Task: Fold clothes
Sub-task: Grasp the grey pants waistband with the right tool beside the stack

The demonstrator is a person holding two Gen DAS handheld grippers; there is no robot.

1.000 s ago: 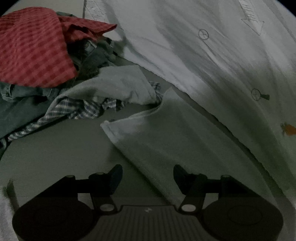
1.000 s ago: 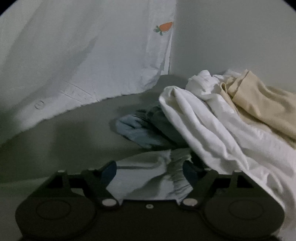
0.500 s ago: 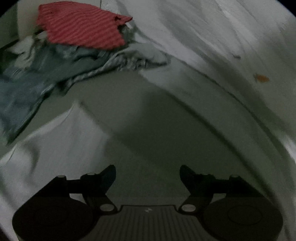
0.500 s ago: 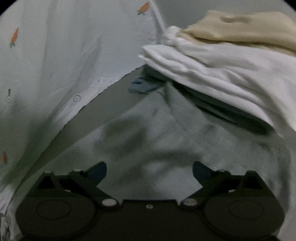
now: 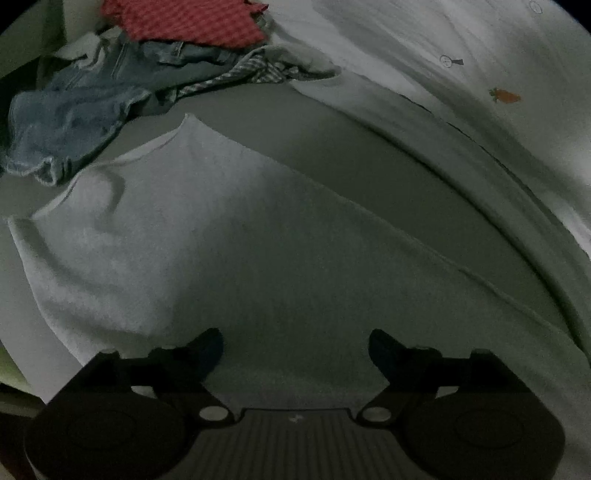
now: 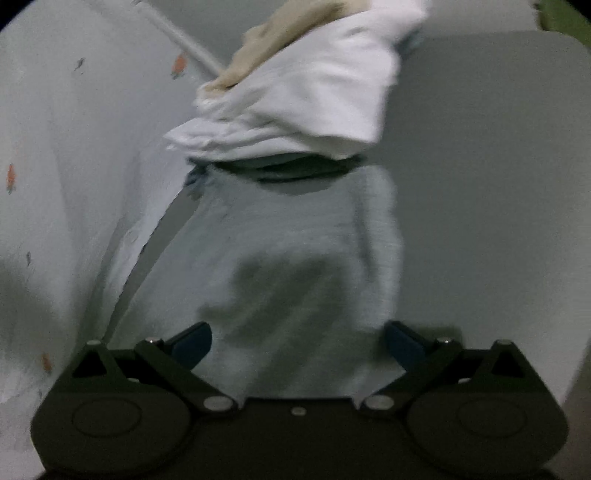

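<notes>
I hold the left gripper over the pale grey garment lying flat on the table; its jaws are opening, nothing between them. The right gripper is spread wide, apparently empty despite blur.

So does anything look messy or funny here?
Yes. The pale grey top lies spread out, with a small bump of a wrinkle near its far corner. Behind it, the red checked cloth, jeans and other clothes sit in a jumbled, unfolded heap. Nothing looks torn or spilled.
</notes>
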